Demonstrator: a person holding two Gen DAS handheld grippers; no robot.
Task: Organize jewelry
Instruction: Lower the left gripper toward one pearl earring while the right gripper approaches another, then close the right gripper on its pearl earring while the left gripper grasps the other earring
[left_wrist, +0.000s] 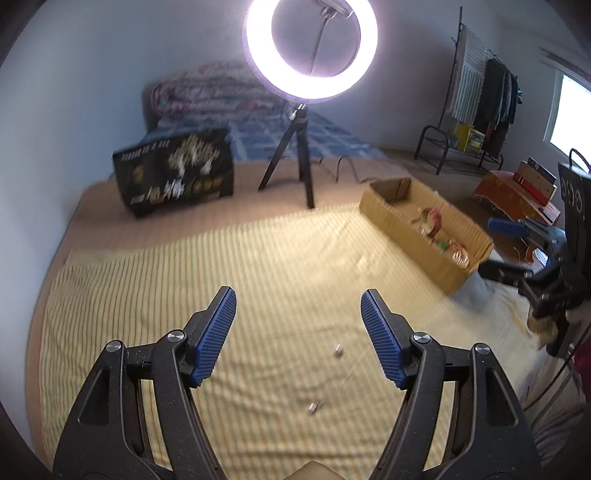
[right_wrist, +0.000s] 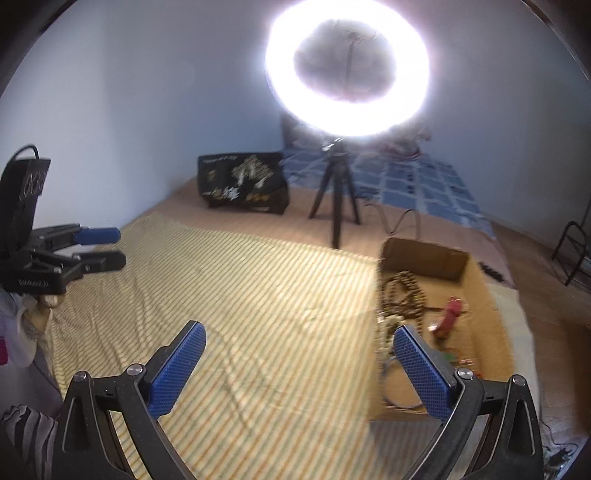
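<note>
Two small silvery pieces of jewelry lie loose on the striped cloth: one just ahead of the left gripper, the other nearer, low between its fingers. Too small and blurred to identify; probably earrings or studs. Judgement: light, hard, slippery, easily lost in the soft cloth's folds; pinch across the body with the fingertips, pressing lightly into the fabric.

Cardboard box at the right already holds a beaded necklace, a red item and other pieces.

Left gripper fingers spread wide, holding nothing. Right gripper likewise released, empty, hovering beside the box's near wall.

Ring light on its tripod stands behind.
</note>
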